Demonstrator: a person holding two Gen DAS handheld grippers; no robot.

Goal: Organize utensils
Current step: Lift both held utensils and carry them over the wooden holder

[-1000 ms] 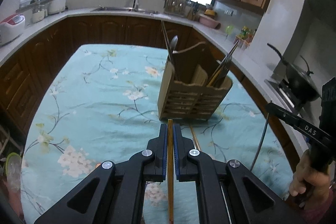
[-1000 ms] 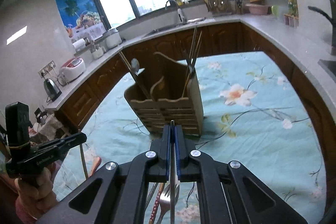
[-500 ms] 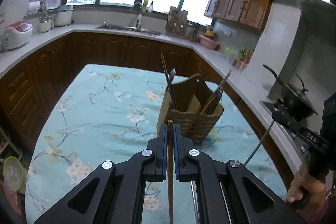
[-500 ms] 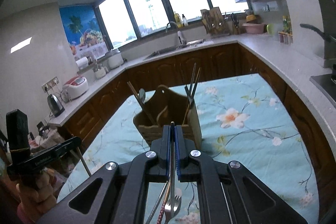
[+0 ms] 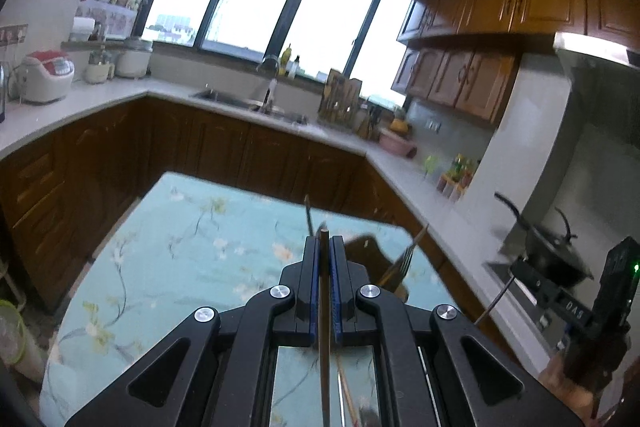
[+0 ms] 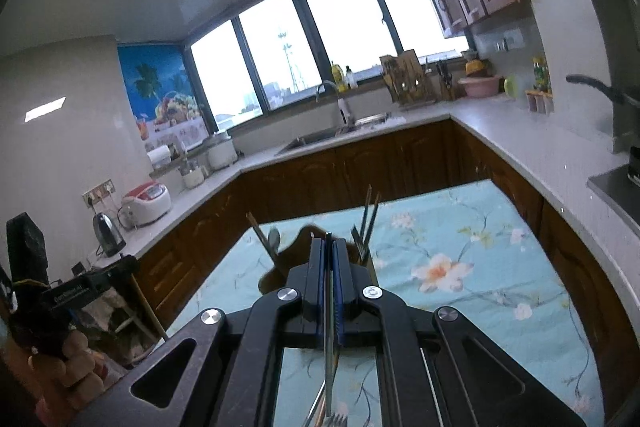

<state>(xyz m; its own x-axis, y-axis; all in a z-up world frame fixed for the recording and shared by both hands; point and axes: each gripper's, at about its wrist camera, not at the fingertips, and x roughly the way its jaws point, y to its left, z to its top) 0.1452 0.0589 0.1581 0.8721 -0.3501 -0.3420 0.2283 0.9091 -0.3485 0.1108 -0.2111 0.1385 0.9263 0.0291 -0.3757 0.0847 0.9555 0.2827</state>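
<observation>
Left gripper [image 5: 324,239] clamped on a wooden chopstick [image 5: 323,327], held above the near part of the table [image 5: 160,267] with its floral cloth. Right gripper [image 6: 329,241] clamped on a metal fork [image 6: 329,367], tines toward the camera. Beyond both, mid-table, the wooden caddy [image 6: 296,251] holds upright utensils. Farther: counter [image 6: 500,131], windows.

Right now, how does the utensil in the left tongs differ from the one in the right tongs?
The left tongs grip a brown wooden chopstick; the right tongs grip a grey metal fork. The chopstick is a plain stick, while the fork ends in tines at the bottom of the right wrist view. Both are clamped between shut jaws, running lengthwise along the tongs.
</observation>
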